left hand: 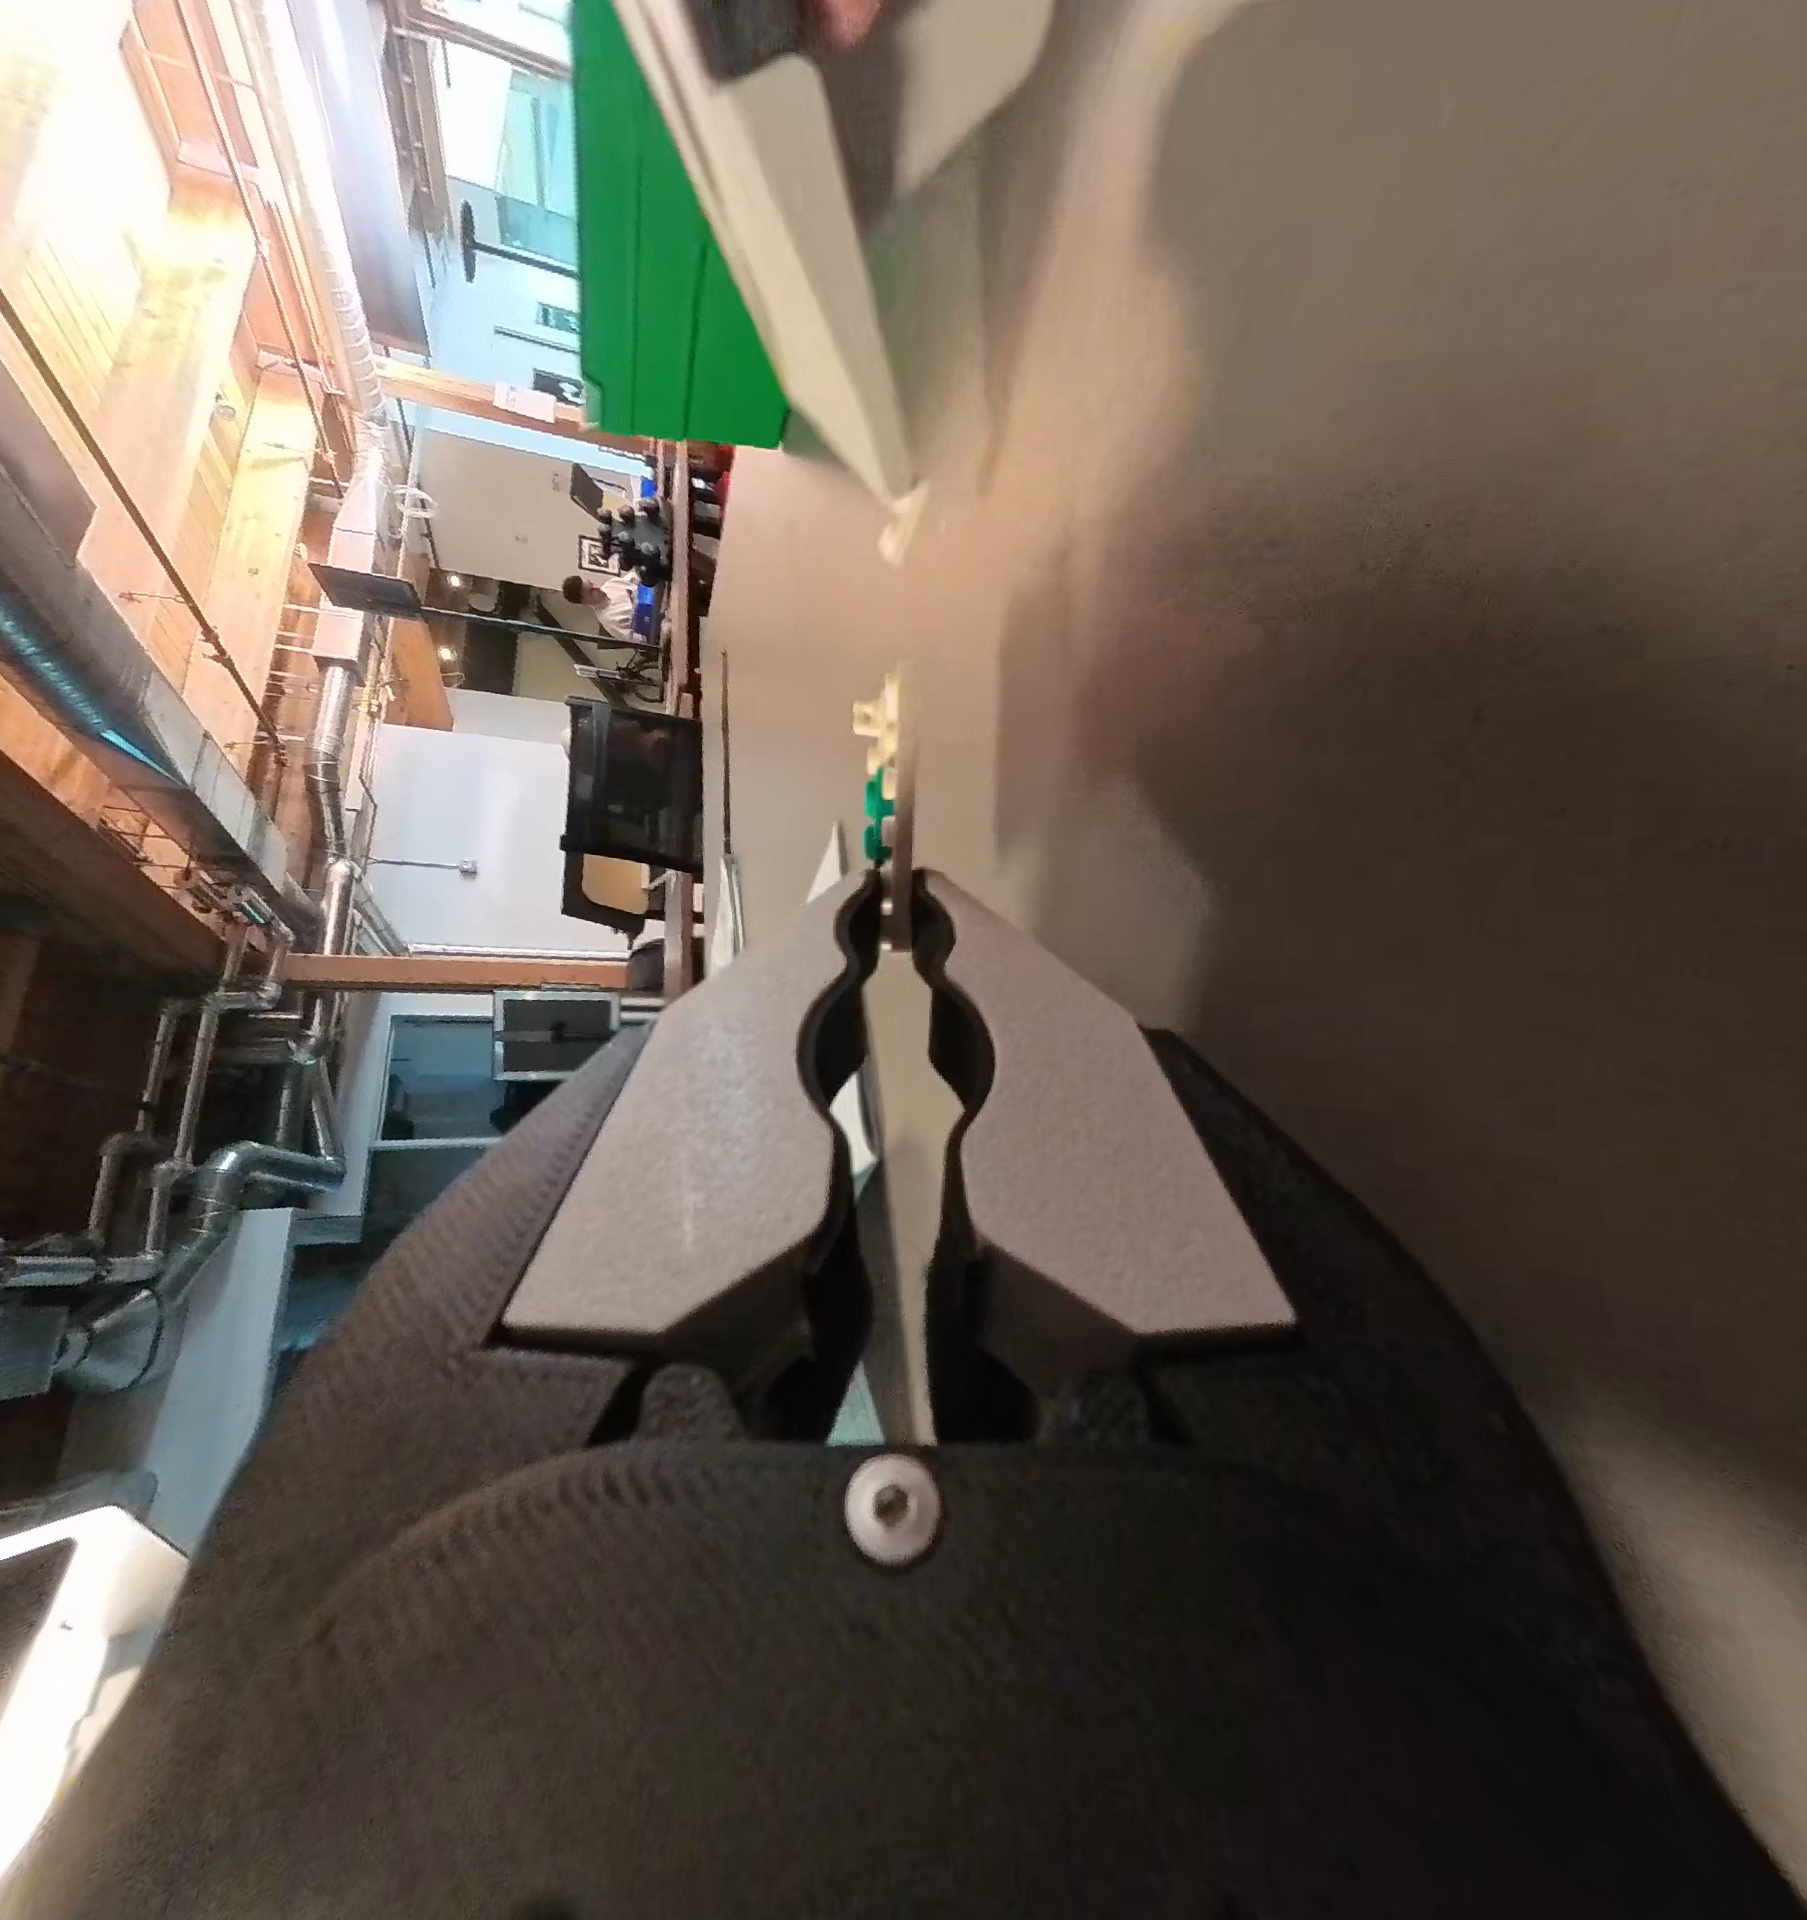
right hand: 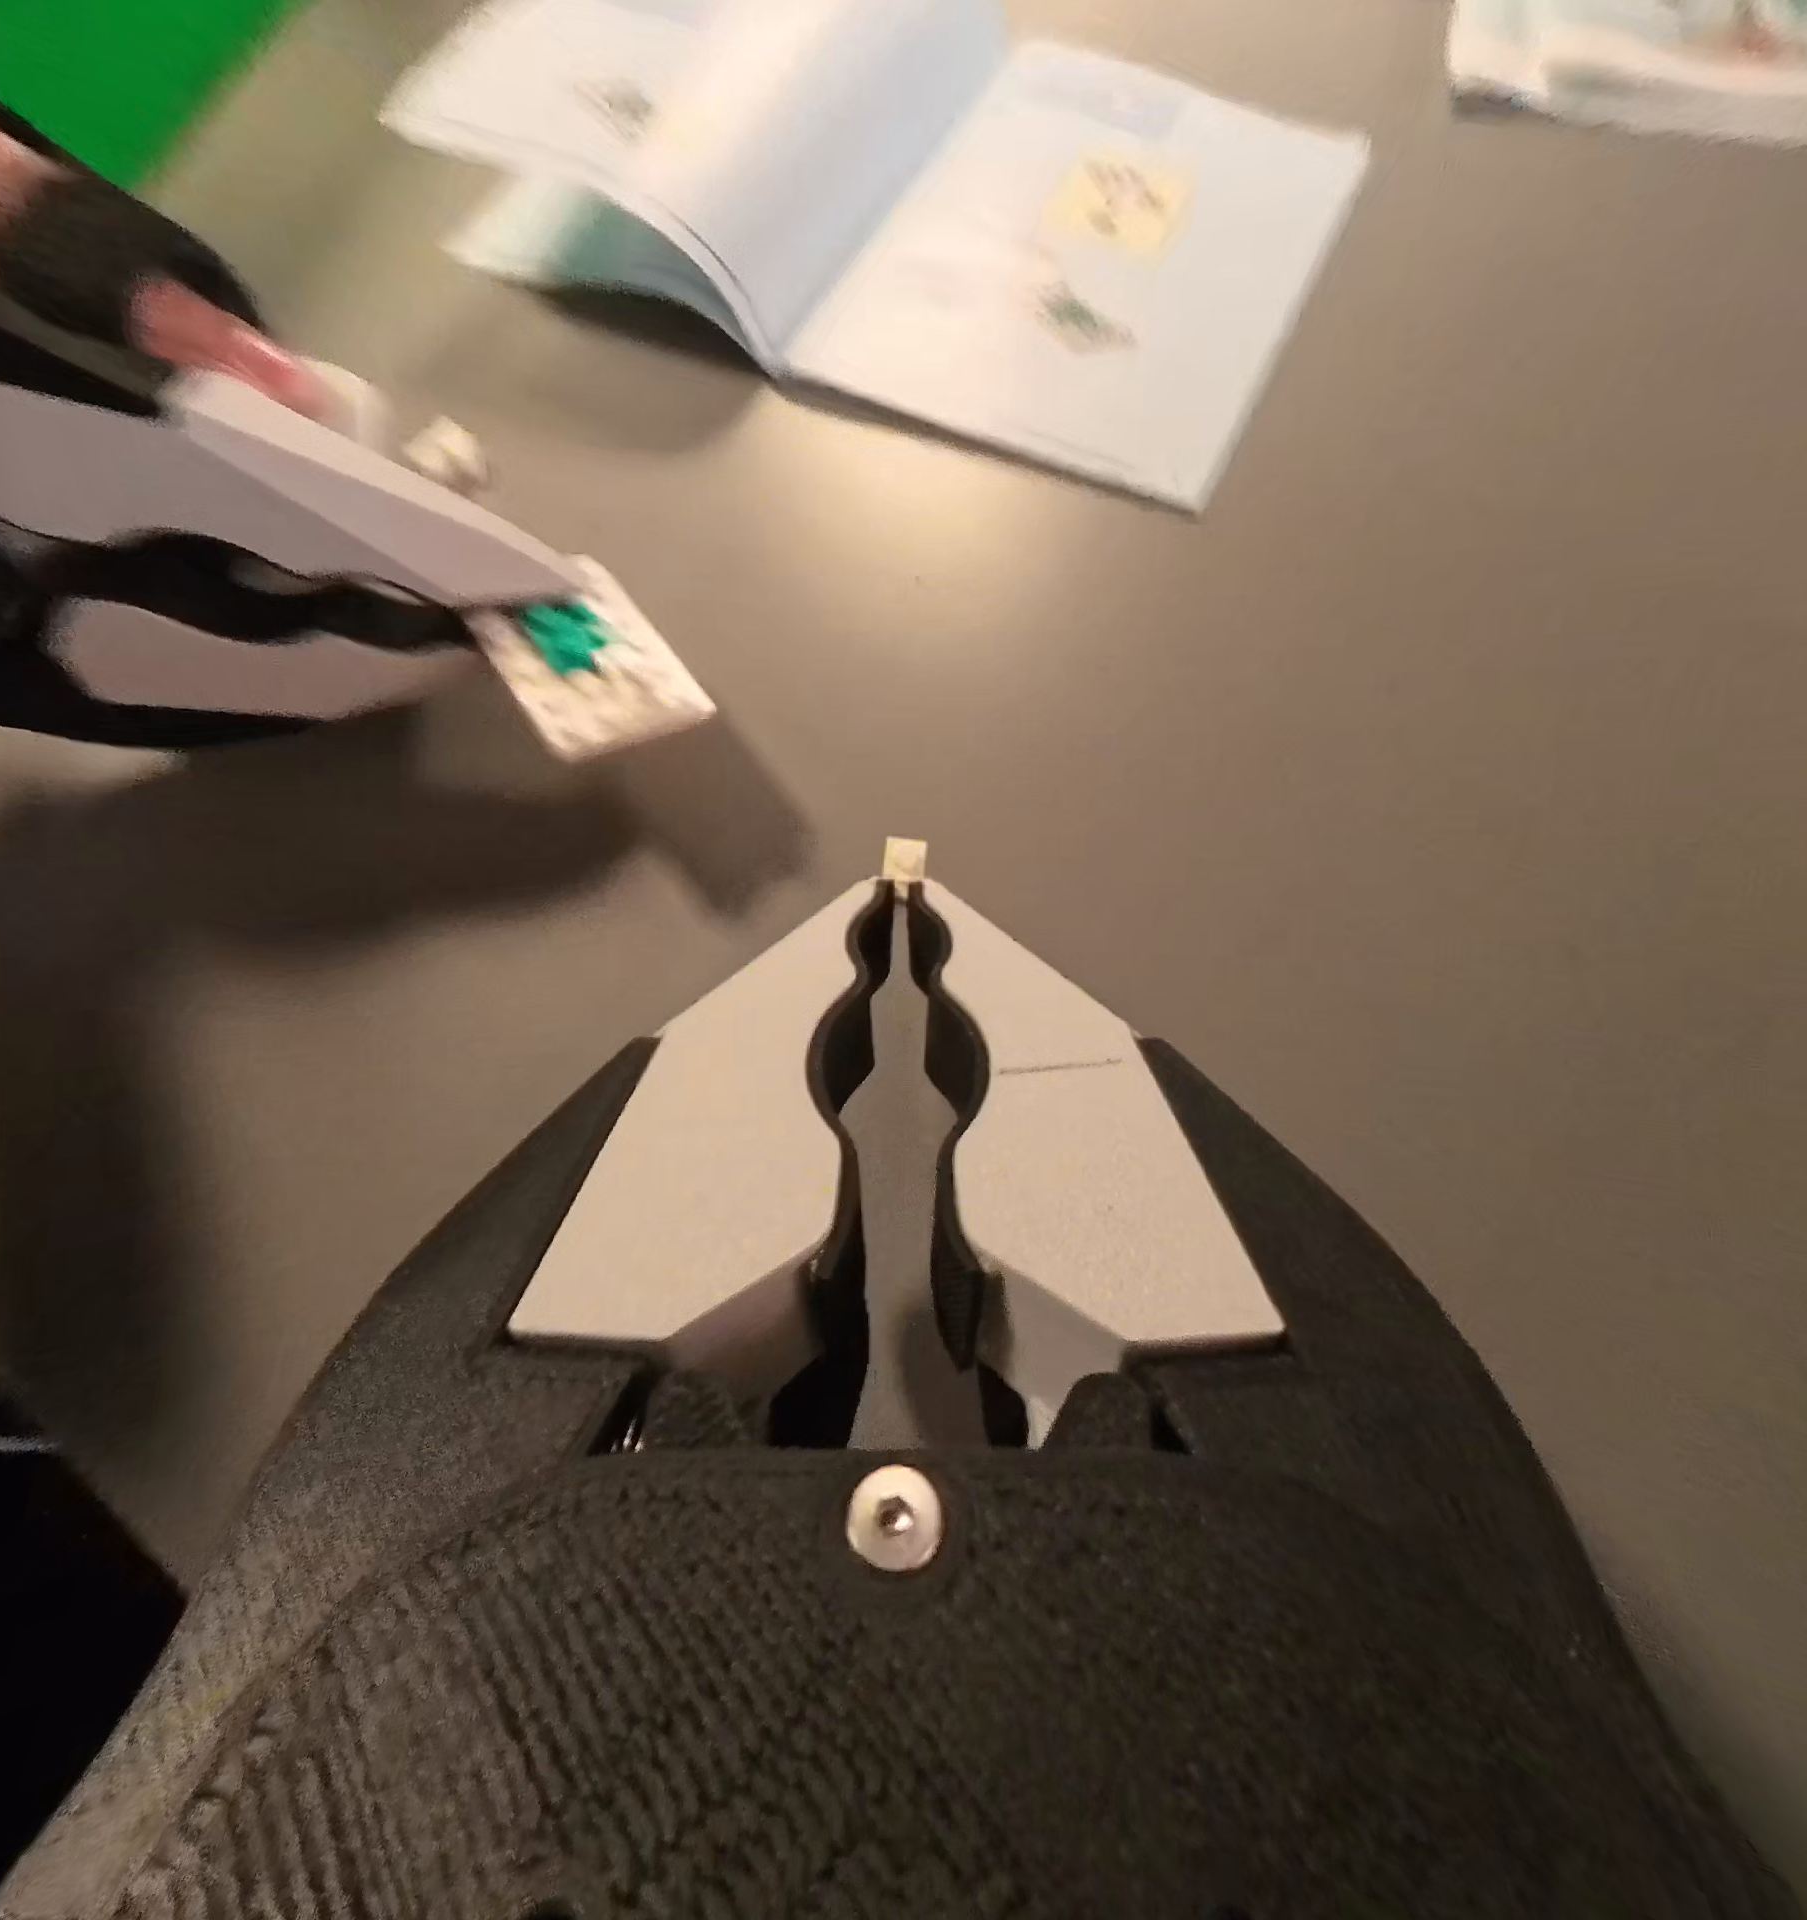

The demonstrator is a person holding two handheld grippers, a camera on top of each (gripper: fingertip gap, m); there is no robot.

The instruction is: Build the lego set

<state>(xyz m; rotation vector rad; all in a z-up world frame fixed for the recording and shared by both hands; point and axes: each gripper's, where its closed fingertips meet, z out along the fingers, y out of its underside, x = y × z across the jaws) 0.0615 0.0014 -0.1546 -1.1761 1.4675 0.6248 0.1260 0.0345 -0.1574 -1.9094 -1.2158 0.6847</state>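
My left gripper [left hand: 897, 883] is rolled onto its side, jaws pinched on the edge of a thin grey lego plate [left hand: 904, 821], which I see edge-on, with green studs [left hand: 878, 821] and cream pieces [left hand: 883, 717] standing off its face. From my right wrist camera that same left gripper [right hand: 483, 623] sits off to the left, held above the grey table [right hand: 1294, 779] and casting a shadow on it, the plate [right hand: 608, 675] sticking out past its tips with a green cluster [right hand: 561, 634] on top. It's blurred, so I can't count studs.

My right gripper [right hand: 902, 883] has its jaws nipped together on a tiny cream lego piece [right hand: 902, 860], poking just past the tips, well apart from the plate.

Farther back on the table an instruction booklet [right hand: 982, 260] lies open; its print is too blurred to read. A small pale piece [right hand: 447, 452] rests on the table beside the left gripper. No brand marks legible anywhere.
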